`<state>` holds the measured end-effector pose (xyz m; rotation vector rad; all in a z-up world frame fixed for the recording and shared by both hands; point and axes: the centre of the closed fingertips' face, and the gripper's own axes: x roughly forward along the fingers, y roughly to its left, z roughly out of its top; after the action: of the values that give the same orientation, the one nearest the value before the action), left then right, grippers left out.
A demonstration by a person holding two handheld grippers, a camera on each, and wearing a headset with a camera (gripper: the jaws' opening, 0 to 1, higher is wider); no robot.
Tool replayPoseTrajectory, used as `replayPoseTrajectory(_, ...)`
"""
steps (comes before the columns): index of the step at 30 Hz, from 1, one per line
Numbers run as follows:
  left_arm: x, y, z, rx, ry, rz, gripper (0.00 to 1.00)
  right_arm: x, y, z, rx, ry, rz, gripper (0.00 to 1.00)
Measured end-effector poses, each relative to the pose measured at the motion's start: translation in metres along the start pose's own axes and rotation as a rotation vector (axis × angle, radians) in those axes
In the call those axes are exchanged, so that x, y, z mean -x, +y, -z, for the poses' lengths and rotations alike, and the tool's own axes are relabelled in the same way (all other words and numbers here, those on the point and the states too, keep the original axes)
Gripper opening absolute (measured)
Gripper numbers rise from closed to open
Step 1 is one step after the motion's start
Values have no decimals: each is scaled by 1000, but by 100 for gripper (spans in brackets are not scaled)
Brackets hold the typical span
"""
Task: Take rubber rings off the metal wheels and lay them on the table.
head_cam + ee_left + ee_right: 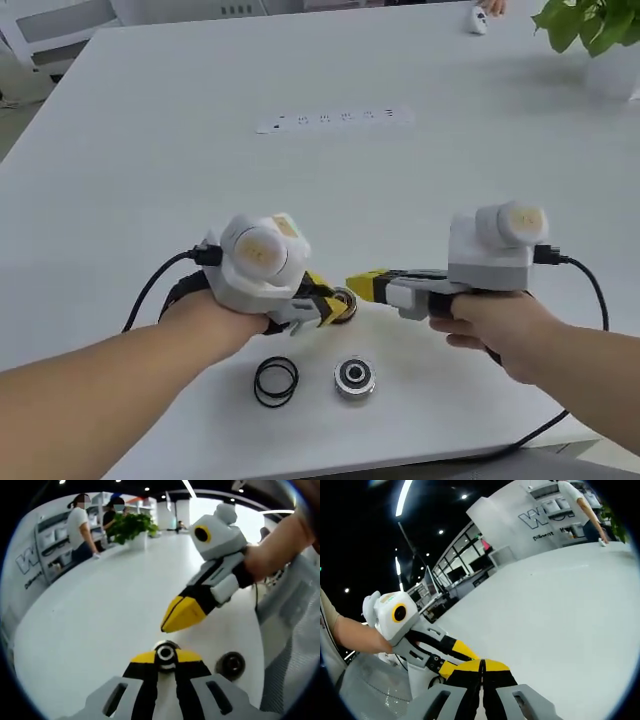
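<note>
Rubber rings, black and overlapping, lay flat on the white table near its front edge. Just right of them, apart, a loose metal wheel lay flat. Beyond these, the left gripper was clamped on a second metal wheel, pinched between its yellow tips. The right gripper faced it from the other side, jaws pressed together with nothing between them. Its tip sat close to the second metal wheel, with a small gap showing in the left gripper view.
</note>
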<state>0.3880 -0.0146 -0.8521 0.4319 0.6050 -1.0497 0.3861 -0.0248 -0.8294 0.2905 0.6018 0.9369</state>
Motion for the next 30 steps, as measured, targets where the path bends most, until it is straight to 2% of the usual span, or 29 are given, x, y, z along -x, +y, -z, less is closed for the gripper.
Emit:
replayPoseTrajectory(5, 0, 0, 0, -3, -1, 3, 12, 1, -3, 8, 85, 29, 5, 1)
replayPoseTrajectory(7, 0, 0, 0, -4, 0, 4, 12, 0, -6, 12, 119, 46, -5, 9)
replayPoseTrajectory(10, 0, 0, 0, -4, 0, 5, 12, -1, -4, 20, 206, 89, -27, 14)
replayPoseTrajectory(12, 0, 0, 0, -3, -1, 5, 12, -3, -1, 22, 221, 99, -35, 17)
replayPoseTrajectory(13, 0, 0, 0, -3, -1, 5, 12, -4, -3, 23, 258, 111, -42, 20)
replayPoseTrajectory(19, 0, 1, 0, -1, -1, 3, 12, -14, -4, 29, 358, 151, -37, 27)
replayPoseTrajectory(30, 1, 1, 0, 6, -1, -1, 12, -25, -6, 28, 388, 157, -14, 26)
